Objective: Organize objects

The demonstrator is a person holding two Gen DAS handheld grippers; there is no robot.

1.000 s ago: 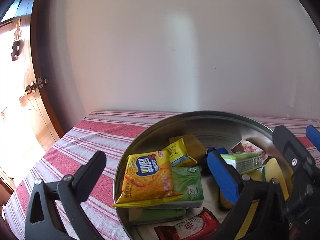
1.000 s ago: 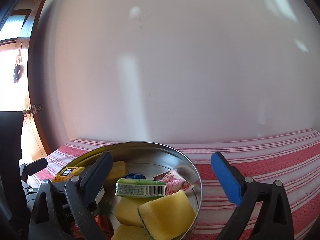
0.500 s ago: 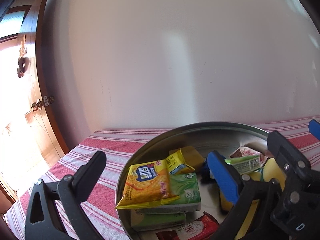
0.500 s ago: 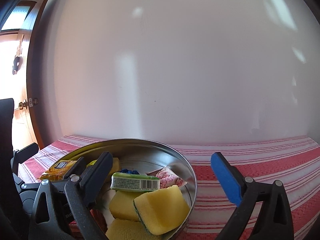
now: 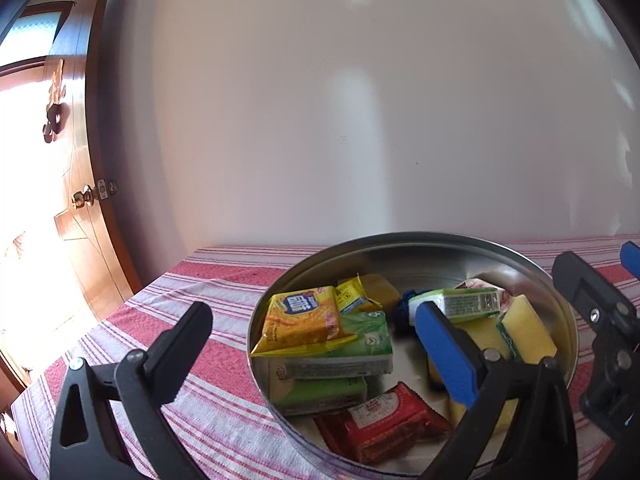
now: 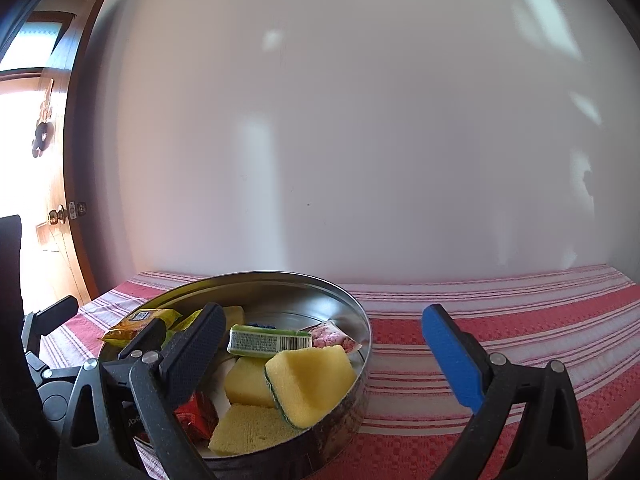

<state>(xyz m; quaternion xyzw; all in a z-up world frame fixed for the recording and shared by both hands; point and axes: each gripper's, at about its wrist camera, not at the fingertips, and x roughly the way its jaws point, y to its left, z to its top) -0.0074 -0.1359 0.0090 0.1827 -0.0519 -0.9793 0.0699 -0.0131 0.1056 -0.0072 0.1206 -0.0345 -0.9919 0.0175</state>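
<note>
A round metal tin (image 5: 416, 240) (image 6: 344, 300) sits on a red-and-white striped tablecloth. It holds an orange cracker pack (image 5: 300, 316), green packets (image 5: 344, 348), a red packet (image 5: 384, 420), a small green box (image 5: 460, 302) (image 6: 268, 340), a pink packet (image 6: 332, 336) and yellow sponges (image 6: 310, 380) (image 5: 524, 332). My left gripper (image 5: 312, 344) is open and empty, its jaws astride the tin's left rim. My right gripper (image 6: 324, 344) is open and empty, its jaws astride the tin's right rim.
A plain white wall stands close behind the table. A wooden door with a brass knob (image 5: 82, 196) is at the left. The striped tablecloth (image 6: 520, 320) stretches right of the tin.
Both grippers have risen and drawn back a little, so the tin and table sit lower in both views. The tin's contents have not moved.
</note>
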